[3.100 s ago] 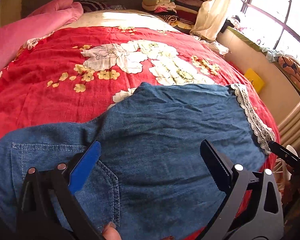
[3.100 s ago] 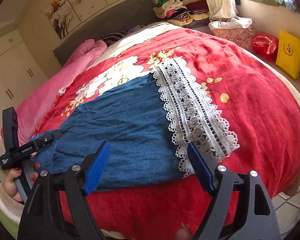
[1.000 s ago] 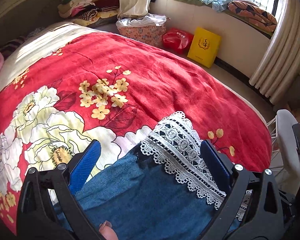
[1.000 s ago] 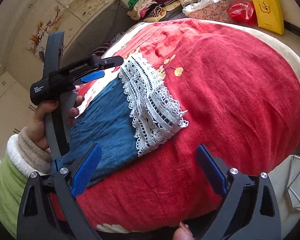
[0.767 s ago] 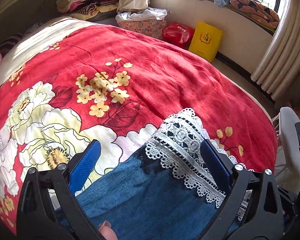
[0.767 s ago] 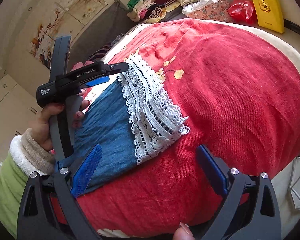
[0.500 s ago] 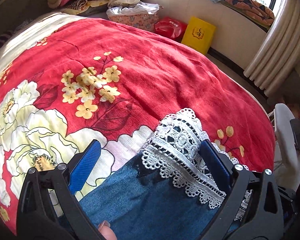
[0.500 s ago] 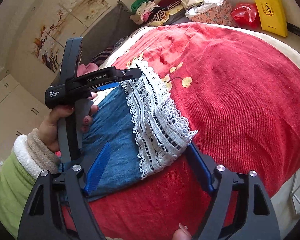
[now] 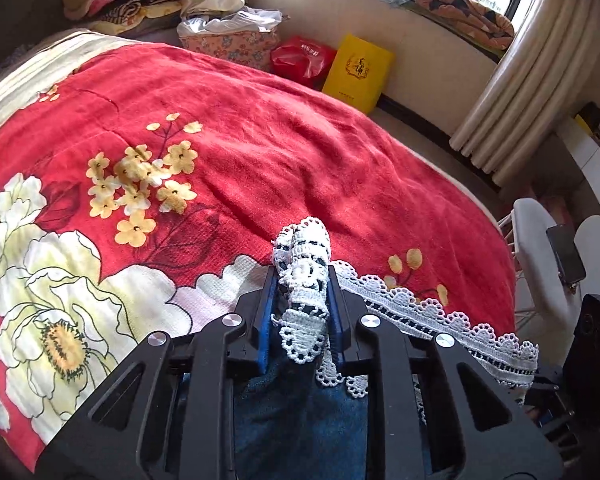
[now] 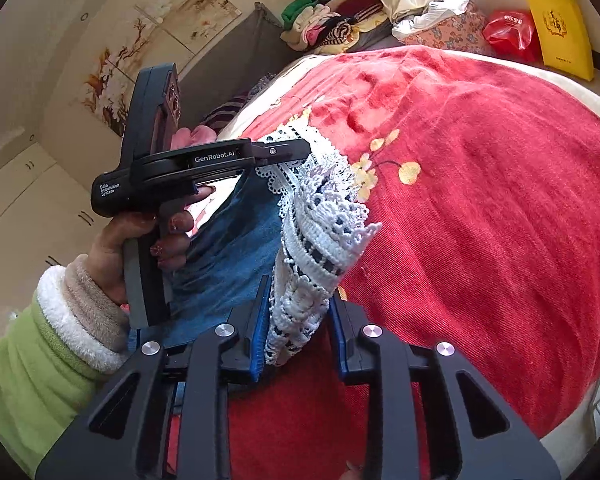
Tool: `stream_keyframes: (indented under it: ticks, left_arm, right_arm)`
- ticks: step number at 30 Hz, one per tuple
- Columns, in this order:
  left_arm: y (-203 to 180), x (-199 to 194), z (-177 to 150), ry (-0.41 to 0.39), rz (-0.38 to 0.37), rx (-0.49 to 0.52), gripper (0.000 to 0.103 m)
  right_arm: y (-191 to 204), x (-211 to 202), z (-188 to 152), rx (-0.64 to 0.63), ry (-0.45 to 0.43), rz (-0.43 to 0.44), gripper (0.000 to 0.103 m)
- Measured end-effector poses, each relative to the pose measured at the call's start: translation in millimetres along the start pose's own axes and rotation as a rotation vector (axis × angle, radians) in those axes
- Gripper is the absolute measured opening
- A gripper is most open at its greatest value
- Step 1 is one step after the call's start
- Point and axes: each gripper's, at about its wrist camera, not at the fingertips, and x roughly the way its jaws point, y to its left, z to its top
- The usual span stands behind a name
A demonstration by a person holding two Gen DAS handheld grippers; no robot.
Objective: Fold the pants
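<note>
Left wrist view: left gripper (image 9: 302, 304) jaws closing, nearly together, w/ bunched white lace hem (image 9: 304, 276) of the denim pants (image 9: 300, 408) pinched between the blue pads. More lace trails off to its right; red floral blanket (image 9: 260, 160) spreads ahead.

Right wrist view: right gripper (image 10: 298, 330) jaws closing too, lace hem (image 10: 320, 236) squeezed between pads. Pants (image 10: 236, 248) run up-left from it to left gripper (image 10: 290, 152), held in a hand (image 10: 140, 240) w/ green sleeve (image 10: 32, 368); that one grips the hem's far corner.
</note>
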Motion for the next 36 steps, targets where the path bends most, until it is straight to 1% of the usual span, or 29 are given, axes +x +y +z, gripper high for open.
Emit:
stream_keyframes:
  ticks: [2,5,8,11,13,16,21,23,24,25,26,27,28,30,31,33,35,36]
  left_arm:
    - [5.4,-14.7,0.0,-0.044,-0.045,-0.026,0.015]
    - [13.9,-40.4,-0.9,-0.103,-0.09,-0.055,0.015]
    - [23.4,-68.8,-6.5,-0.155,-0.115,-0.083,0.015]
    - [35.3,-99.2,-18.8,-0.205,-0.134,-0.121,0.015]
    - [46.0,-118.0,-31.4,-0.234,-0.135,-0.147,0.015]
    - [62.7,-138.4,-52.9,-0.258,-0.113,-0.191,0.015]
    - [95.9,-155.5,-94.4,-0.272,-0.074,-0.295,0.015]
    - [109.3,-158.6,-110.1,-0.271,-0.068,-0.353,0.021]
    - [115.9,-158.9,-117.9,-0.268,-0.06,-0.38,0.021]
    - [124.6,-160.9,-126.7,-0.272,-0.055,-0.42,0.024]
    - [130.7,-162.4,-133.4,-0.278,-0.055,-0.454,0.03]
    - [136.5,-165.7,-141.2,-0.29,-0.064,-0.494,0.049]
    - [141.1,-169.5,-150.3,-0.303,-0.08,-0.541,0.06]
    - [145.6,-177.0,-163.4,-0.322,-0.124,-0.591,0.063]
    - [145.2,-181.5,-168.8,-0.333,-0.121,-0.602,0.069]
    - [145.6,-185.3,-176.5,-0.336,-0.122,-0.619,0.071]
    - [145.9,-184.3,-182.8,-0.326,-0.13,-0.645,0.072]
    - [145.0,-181.7,-184.2,-0.311,-0.117,-0.647,0.072]
  right_arm:
    - [8.8,-4.5,1.3,-0.029,-0.018,0.019,0.025]
    - [26.7,-13.0,4.5,-0.085,-0.048,0.048,0.025]
    - [48.4,-19.3,5.8,-0.155,-0.063,0.08,0.025]
    - [71.4,-20.7,5.3,-0.231,-0.062,0.117,0.025]
    - [87.8,-16.8,1.4,-0.279,-0.045,0.137,0.025]
    - [114.6,-4.6,-8.3,-0.347,-0.011,0.153,0.025]
    - [155.1,32.4,-31.2,-0.476,0.092,0.145,0.025]
    - [169.3,49.5,-43.6,-0.536,0.137,0.132,0.025]
    - [174.7,58.4,-50.0,-0.56,0.154,0.119,0.025]
    - [178.9,66.8,-57.2,-0.579,0.178,0.104,0.025]
    - [179.7,72.2,-67.1,-0.593,0.203,0.102,0.025]
    - [182.5,77.9,-75.1,-0.607,0.216,0.095,0.025]
    - [184.6,81.6,-82.5,-0.619,0.229,0.088,0.027]
    - [188.9,86.4,-95.1,-0.642,0.257,0.094,0.027]
    - [190.8,88.2,-100.2,-0.655,0.264,0.093,0.027]
    - [191.4,92.1,-107.9,-0.685,0.282,0.079,0.029]
    - [192.7,92.3,-111.9,-0.7,0.281,0.08,0.038]
    - [193.7,91.9,-113.1,-0.698,0.289,0.093,0.045]
